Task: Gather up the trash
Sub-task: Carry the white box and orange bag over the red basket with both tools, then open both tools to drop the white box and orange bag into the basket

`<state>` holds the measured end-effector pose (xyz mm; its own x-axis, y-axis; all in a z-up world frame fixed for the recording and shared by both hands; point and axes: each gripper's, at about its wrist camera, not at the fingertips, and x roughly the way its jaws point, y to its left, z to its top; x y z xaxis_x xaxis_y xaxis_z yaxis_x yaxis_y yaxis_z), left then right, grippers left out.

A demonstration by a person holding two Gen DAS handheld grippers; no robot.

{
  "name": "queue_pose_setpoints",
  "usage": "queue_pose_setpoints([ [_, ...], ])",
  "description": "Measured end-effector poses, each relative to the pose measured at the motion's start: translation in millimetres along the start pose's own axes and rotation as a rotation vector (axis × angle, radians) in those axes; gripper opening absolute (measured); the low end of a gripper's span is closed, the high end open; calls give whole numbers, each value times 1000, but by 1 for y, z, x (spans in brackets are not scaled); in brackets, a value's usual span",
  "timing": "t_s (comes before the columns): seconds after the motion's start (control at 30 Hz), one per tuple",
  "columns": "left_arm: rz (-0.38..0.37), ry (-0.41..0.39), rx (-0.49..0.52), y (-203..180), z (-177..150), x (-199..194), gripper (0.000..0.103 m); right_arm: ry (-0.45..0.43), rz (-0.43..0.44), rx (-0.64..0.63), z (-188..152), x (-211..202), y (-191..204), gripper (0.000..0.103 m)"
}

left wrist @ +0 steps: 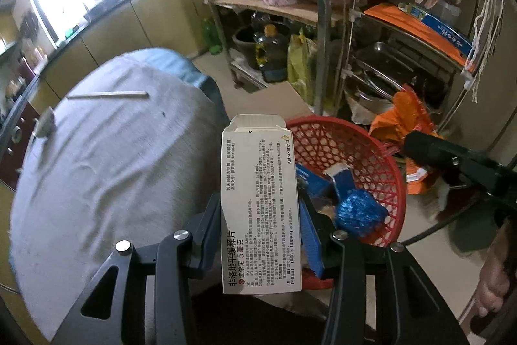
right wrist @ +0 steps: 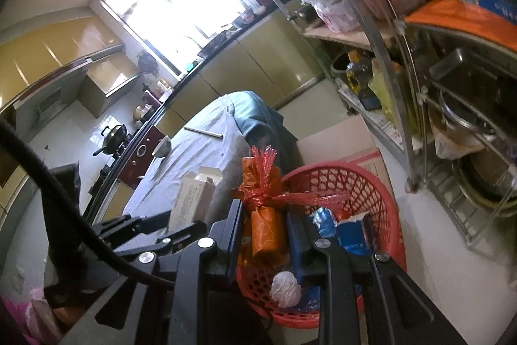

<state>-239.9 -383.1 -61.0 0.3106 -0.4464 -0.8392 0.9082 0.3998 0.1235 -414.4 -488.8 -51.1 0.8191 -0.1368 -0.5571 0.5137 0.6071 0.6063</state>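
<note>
Left tongs clamped on a white medicine box beside the red basket; only the right view shows the right tongs gripping an orange wrapper over it

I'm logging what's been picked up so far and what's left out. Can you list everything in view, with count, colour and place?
Medicine box: 1, white with printed text, held in the left tool beside the basket.
Wrapper: 1, orange with red fringe, held in the right tool above the basket.
Basket: 1, red plastic mesh, on the floor beside the table.
Blue trash: a few pieces, one shiny and crumpled, in the basket.
Crumpled tissue: 1, white, in the basket.
Table: 1, grey cloth cover.
Stick: 1, pale, on the table.
Bowl: 1, white, table edge.
Shelf rack: 1, metal, cluttered, behind the basket.
Left tool: black, shut.
Right tool: black, shut.
</note>
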Motion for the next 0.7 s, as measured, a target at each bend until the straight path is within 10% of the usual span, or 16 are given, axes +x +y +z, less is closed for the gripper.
queue_pose_setpoints([
  [0.7,-95,-65,-52,9,-20,6,47,66,-41,116,-19,25,-11,28],
])
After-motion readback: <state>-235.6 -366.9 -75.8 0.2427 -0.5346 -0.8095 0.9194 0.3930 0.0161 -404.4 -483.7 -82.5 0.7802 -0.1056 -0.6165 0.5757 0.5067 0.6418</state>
